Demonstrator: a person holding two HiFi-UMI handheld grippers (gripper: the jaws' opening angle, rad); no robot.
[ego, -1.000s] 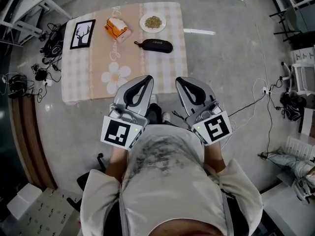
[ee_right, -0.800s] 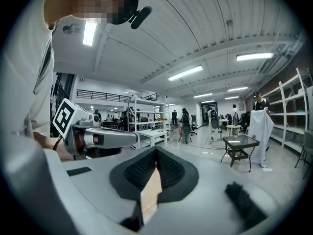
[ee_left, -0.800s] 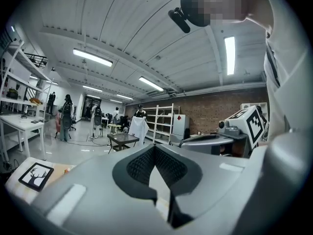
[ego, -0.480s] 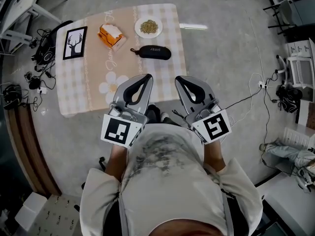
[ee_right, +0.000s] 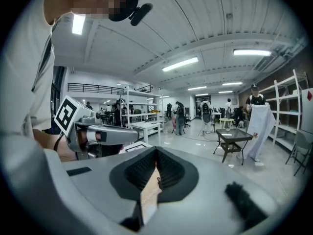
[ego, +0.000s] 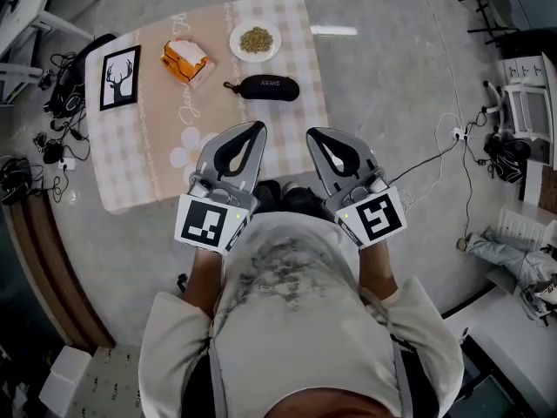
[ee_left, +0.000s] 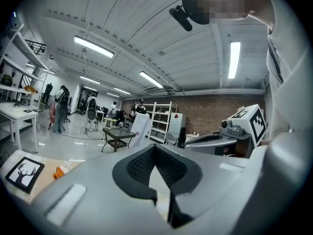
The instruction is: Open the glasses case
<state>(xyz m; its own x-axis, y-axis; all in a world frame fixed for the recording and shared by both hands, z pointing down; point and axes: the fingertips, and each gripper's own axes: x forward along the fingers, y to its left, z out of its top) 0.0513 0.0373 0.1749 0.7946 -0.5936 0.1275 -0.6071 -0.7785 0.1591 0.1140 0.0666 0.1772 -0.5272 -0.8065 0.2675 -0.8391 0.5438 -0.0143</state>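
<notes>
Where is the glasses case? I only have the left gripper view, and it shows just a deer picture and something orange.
Observer: In the head view, the glasses case lies on the table, right of the orange pack, and looks closed.
Operator: Anything else beside it?
Observer: A plate of greenish bits sits just beyond it, not touching it.
Operator: Is the right gripper free?
Observer: Yes, the right gripper has its jaws together on nothing.
</notes>
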